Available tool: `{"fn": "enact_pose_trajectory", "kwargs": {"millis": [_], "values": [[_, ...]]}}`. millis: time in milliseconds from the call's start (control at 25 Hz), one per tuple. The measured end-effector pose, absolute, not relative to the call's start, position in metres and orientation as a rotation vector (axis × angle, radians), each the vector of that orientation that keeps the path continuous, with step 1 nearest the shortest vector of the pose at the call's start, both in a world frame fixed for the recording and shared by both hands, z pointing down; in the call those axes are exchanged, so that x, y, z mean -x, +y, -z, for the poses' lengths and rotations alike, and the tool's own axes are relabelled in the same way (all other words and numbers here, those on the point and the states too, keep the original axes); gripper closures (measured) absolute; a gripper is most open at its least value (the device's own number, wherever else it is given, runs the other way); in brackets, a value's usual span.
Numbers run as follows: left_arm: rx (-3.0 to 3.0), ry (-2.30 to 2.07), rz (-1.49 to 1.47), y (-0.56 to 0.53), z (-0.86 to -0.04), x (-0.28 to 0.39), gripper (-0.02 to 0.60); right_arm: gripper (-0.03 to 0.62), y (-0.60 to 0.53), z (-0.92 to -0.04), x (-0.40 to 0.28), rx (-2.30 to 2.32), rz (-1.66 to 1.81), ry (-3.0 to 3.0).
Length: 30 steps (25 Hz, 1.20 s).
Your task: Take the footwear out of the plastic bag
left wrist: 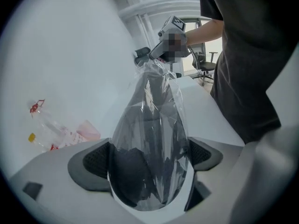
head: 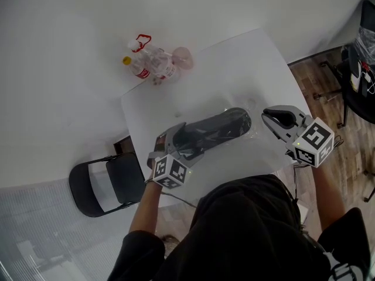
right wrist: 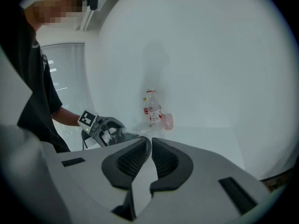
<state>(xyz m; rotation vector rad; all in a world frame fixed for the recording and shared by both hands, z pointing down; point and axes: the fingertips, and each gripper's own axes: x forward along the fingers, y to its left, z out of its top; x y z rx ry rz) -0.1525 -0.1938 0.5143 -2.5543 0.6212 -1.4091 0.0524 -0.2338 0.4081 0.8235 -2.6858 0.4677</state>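
At white table, left tool clamps shoe inside plastic bag; right tool pinches bag's end.

Left tool clamped wide, right tool pinched shut.

Footwear just a dark shape behind the plastic bag and its glare, kind can't be told | its near end covered by left tongs | bag's neck vanishes into right tongs | bench near edge lost under the person's torso | bottles, labels too small to read
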Motion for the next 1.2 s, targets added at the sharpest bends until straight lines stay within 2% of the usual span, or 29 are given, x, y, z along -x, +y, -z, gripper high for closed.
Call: {"fn": "enact_pose_trajectory", "kwargs": {"millis": [80, 160, 200, 640, 1200], "values": [[2.535, 0.637, 1.357, -0.196, -0.500, 0.151, 0.052, 0.555, -0.232, -0.398, -0.046, -0.757, -0.442, -2.706], [2.522, 0.654, 1.299, -0.198, -0.486, 0.148, 0.052, 0.452, -0.231, -0.392, -0.039, -0.688, -0.442, -2.719], [2.512, 0.662, 1.274, -0.199, -0.479, 0.146, 0.052, 0.437, -0.230, -0.388, -0.036, -0.660, -0.436, -2.722], [2.330, 0.790, 1.145, -0.206, -0.433, 0.150, 0.052, 0.437, -0.224, -0.338, -0.026, -0.538, -0.303, -2.704], [2.254, 0.813, 1.109, -0.212, -0.420, 0.147, 0.052, 0.447, -0.223, -0.328, -0.012, -0.537, 0.181, -2.368]]}}
